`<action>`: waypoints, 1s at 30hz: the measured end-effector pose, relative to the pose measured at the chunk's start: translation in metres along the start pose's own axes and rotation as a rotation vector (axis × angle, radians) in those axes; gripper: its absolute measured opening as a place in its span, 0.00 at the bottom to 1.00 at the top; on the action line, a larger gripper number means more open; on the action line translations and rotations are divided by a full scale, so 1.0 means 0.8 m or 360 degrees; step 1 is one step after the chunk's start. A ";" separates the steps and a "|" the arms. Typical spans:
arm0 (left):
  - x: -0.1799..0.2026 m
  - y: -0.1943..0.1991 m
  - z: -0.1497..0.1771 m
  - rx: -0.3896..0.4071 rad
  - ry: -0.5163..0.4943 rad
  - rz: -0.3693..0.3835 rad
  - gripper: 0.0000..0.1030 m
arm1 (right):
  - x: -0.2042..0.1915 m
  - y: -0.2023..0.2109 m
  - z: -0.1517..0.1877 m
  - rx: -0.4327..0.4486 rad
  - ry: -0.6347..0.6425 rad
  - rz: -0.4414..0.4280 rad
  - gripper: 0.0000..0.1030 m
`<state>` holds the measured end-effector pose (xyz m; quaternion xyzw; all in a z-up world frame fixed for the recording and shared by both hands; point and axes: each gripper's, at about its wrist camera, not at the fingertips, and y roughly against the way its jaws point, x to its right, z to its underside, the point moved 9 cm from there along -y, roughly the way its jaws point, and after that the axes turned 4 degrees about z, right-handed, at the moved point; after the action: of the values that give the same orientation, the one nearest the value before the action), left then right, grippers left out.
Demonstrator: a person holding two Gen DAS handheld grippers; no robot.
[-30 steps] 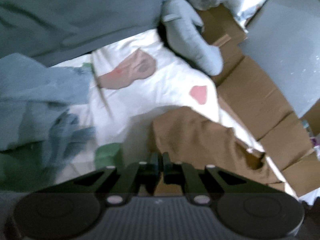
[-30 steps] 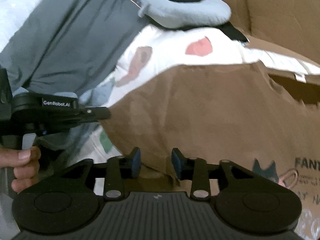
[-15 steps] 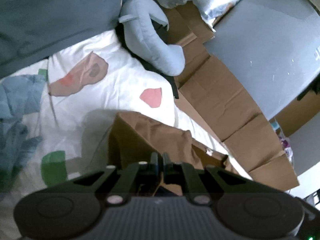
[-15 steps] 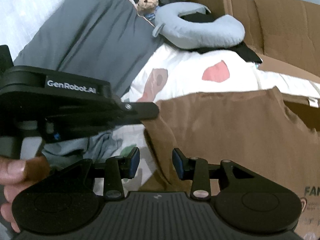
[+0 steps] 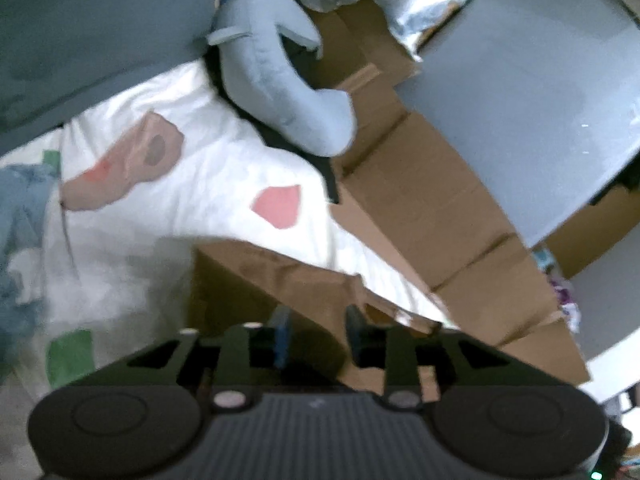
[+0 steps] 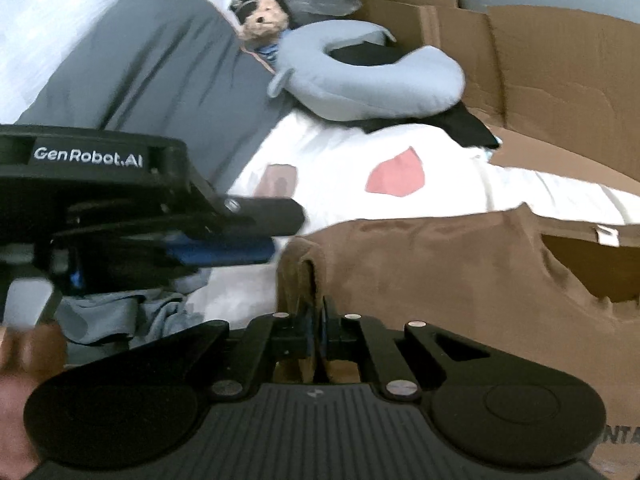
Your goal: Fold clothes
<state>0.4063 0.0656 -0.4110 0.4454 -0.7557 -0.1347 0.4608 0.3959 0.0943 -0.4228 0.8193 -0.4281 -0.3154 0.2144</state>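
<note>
A brown garment (image 5: 260, 276) lies spread on the white bedsheet (image 5: 224, 168), its near edge folded over. My left gripper (image 5: 318, 326) hovers over that edge with its jaws opening; the cloth sits below and between the fingers, and the pads do not press on it. In the right wrist view the brown garment (image 6: 440, 272) fills the right half. My right gripper (image 6: 316, 320) is shut on a raised fold at its left corner. The left gripper (image 6: 282, 234) reaches in from the left, just beside that corner, held by a hand (image 6: 24, 360).
A blue neck pillow (image 6: 372, 84) and a small stuffed toy (image 6: 264, 20) lie at the head of the bed. A grey blanket (image 6: 160, 72) covers the left. Cardboard boxes (image 6: 560, 80) line the right side. A crumpled blue garment (image 5: 20, 232) lies at the left.
The left gripper's jaws have parted and let go of the brown garment. The right gripper has closed on the garment's folded corner. The left gripper has moved further right in the right wrist view.
</note>
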 end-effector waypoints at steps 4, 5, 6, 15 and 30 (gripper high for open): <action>-0.024 -0.017 -0.011 0.0013 -0.0017 -0.0116 0.35 | 0.023 0.003 0.003 -0.0004 -0.0050 0.0013 0.03; -0.030 -0.021 -0.014 0.0016 -0.0022 -0.0142 0.37 | 0.027 0.002 0.004 -0.0008 -0.0055 0.0018 0.03; -0.034 -0.026 -0.016 0.0016 -0.0030 -0.0164 0.38 | 0.033 0.002 0.006 -0.0011 -0.0061 0.0024 0.03; -0.062 -0.070 -0.041 -0.0051 -0.0091 -0.0277 0.44 | 0.082 -0.007 0.021 -0.0080 -0.0195 0.0096 0.03; -0.072 -0.149 -0.063 -0.0308 -0.0283 -0.0329 0.44 | 0.137 -0.033 0.056 -0.0216 -0.0566 0.0086 0.49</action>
<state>0.5232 0.0547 -0.4903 0.4607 -0.7270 -0.2924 0.4167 0.4267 0.0133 -0.5077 0.7226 -0.4588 -0.4774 0.1986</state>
